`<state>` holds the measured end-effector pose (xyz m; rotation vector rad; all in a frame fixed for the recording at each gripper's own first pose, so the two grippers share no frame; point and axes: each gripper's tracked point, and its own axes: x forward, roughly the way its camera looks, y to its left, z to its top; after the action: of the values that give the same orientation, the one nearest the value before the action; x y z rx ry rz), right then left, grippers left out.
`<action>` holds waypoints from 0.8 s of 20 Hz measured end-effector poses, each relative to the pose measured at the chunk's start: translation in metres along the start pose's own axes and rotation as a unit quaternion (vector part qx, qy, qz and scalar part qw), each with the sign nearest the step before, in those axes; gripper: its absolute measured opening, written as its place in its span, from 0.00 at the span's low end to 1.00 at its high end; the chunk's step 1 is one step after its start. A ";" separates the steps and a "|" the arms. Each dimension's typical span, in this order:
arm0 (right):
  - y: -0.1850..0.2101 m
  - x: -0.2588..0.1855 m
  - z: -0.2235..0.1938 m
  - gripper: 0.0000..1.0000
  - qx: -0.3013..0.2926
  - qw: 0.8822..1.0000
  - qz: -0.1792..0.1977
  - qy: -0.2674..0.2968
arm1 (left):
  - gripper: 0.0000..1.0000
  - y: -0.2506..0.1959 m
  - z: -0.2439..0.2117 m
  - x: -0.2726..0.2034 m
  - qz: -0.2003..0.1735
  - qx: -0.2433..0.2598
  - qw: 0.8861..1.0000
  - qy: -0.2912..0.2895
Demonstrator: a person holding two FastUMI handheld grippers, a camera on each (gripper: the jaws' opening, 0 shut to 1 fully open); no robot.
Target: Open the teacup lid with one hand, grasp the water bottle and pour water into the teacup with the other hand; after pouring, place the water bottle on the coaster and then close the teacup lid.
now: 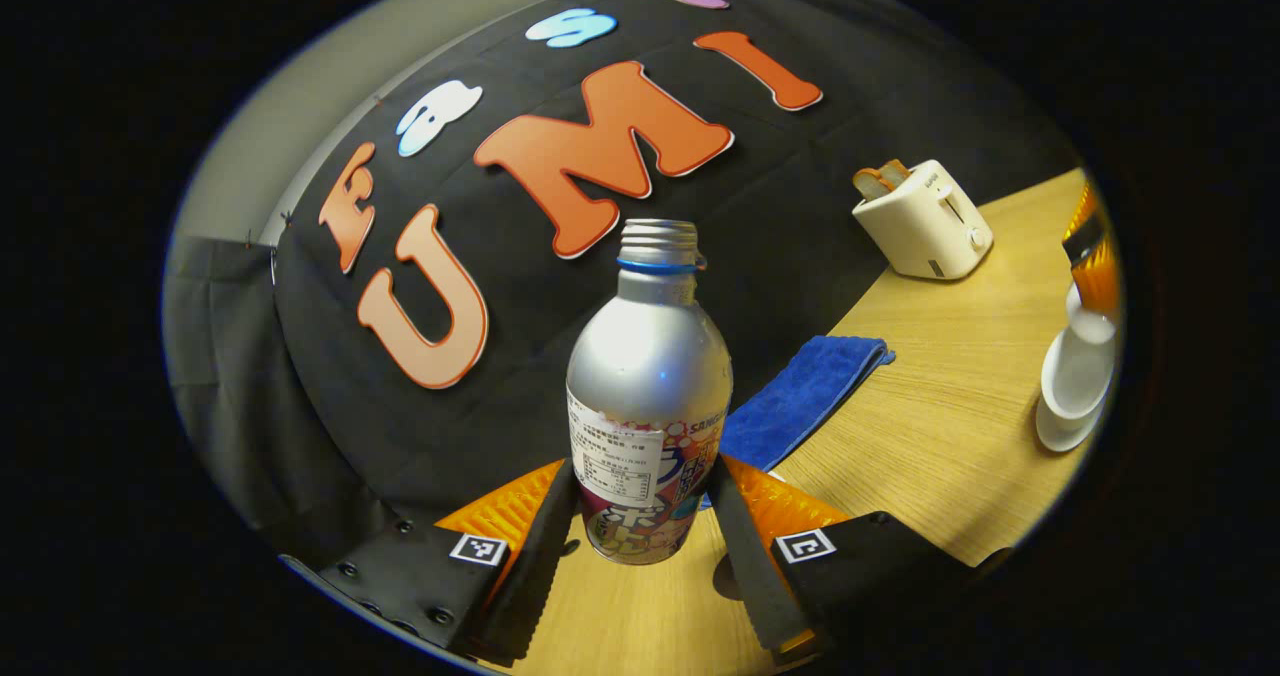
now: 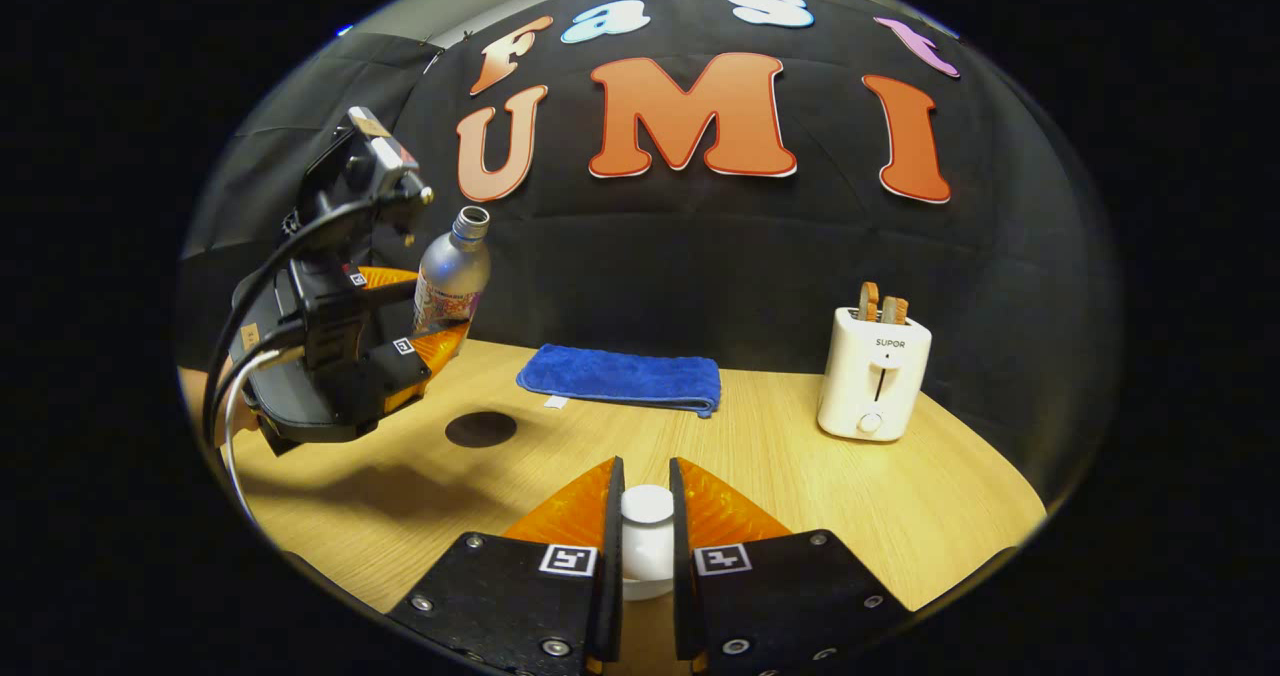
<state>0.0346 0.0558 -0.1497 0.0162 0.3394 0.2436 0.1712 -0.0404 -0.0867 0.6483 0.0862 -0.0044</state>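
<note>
A silver water bottle point(image 1: 648, 356) with an uncapped neck stands upright between my left gripper's fingers, and the left gripper point(image 1: 645, 466) is shut on its labelled lower half. In the right gripper view, that bottle point(image 2: 452, 278) hangs above the table's far left, held by the left gripper point(image 2: 432, 308). My right gripper point(image 2: 647, 468) is shut on the knob of the white teacup lid point(image 2: 647, 508). At the right edge of the left gripper view, the white teacup point(image 1: 1075, 376) sits on its saucer point(image 1: 1058, 434), with the right gripper point(image 1: 1095, 256) just over it. A dark round coaster point(image 2: 481, 429) lies on the table.
A folded blue towel point(image 2: 620, 378) lies at the back of the wooden table point(image 2: 880, 496). A cream toaster point(image 2: 873, 381) with toast in its slots stands at the back right. Cables trail from the left gripper's body point(image 2: 300, 356) above the table's left side.
</note>
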 end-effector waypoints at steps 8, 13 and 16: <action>0.009 0.020 -0.010 0.21 0.011 1.000 0.004 0.004 | 0.82 0.000 -0.029 0.016 -0.025 -0.202 0.977 0.069; 0.009 0.023 -0.021 0.21 0.012 1.000 -0.002 0.013 | 0.82 -0.005 -0.042 0.024 -0.030 -0.261 0.960 0.093; 0.012 0.023 -0.032 0.21 0.011 1.000 0.001 0.026 | 0.82 -0.011 -0.054 0.031 -0.031 -0.275 0.955 0.106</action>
<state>0.0419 0.0720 -0.1869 0.0314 0.3934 0.2425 0.1972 -0.0155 -0.1384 0.0854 0.3035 0.0271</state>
